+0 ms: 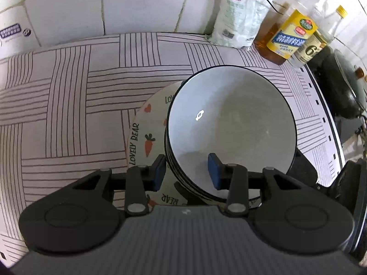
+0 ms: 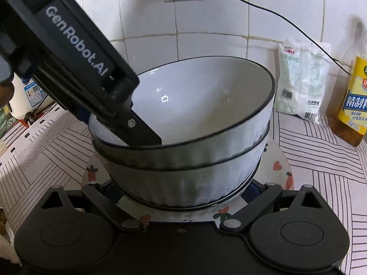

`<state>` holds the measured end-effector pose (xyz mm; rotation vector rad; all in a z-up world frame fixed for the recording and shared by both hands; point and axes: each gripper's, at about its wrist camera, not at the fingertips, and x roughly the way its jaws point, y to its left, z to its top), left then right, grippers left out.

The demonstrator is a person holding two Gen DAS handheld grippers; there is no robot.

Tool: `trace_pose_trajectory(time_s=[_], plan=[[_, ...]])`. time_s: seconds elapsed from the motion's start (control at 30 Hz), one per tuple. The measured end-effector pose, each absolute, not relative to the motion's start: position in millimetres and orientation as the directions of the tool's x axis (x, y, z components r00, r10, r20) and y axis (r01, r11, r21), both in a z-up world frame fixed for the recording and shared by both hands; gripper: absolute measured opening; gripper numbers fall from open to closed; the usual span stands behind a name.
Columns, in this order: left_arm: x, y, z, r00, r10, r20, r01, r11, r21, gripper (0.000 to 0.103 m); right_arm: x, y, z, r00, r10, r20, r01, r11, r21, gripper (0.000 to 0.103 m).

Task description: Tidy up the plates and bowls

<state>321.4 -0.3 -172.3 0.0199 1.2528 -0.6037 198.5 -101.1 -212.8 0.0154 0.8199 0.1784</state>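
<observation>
A salt bag (image 1: 240,18) and oil bottles (image 1: 291,34) stand against the tiled wall (image 1: 137,4) at the back of the striped counter mat (image 1: 57,114), well apart from the dishes. A dark pan (image 1: 346,91) sits off to the right. The stacked bowls (image 2: 183,160) rest on a carrot-print plate (image 1: 146,137) in the middle of the mat.

The left gripper (image 1: 187,171) straddles the top bowl's near rim, fingers apart, one blue pad (image 1: 214,171) inside the bowl (image 1: 229,119) and the other outside; neither visibly presses the wall. The right gripper (image 2: 183,190) sits low against the stack's base, fingers spread wide to either side of the bottom bowl, tips hidden behind it.
</observation>
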Motion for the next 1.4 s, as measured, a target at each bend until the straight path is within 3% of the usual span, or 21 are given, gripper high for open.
trace_pose_trajectory(time_s=[0.5,1.1,1.4], plan=[[303.7,-7.3,-158.3,0.302,-0.354,-0.885,0.398,0.890,-0.221,0.041,182.2,-107.9,-179.8,0.580,0.130,-0.804,-0.149,0.987,0.052,0.099],[225.6,12.0,-88.7,0.496,-0.175,-0.850,0.276,0.960,-0.037,0.073,123.2,-168.3,-106.7,0.641,0.078,-0.763,-0.055,0.997,0.056,0.099],[177.6,21.8,-45.4,0.552,-0.181,-0.814,0.281,0.960,-0.023,0.091,103.6,-180.0,-65.5,0.586,-0.048,-0.809,0.075,0.997,-0.004,0.100]])
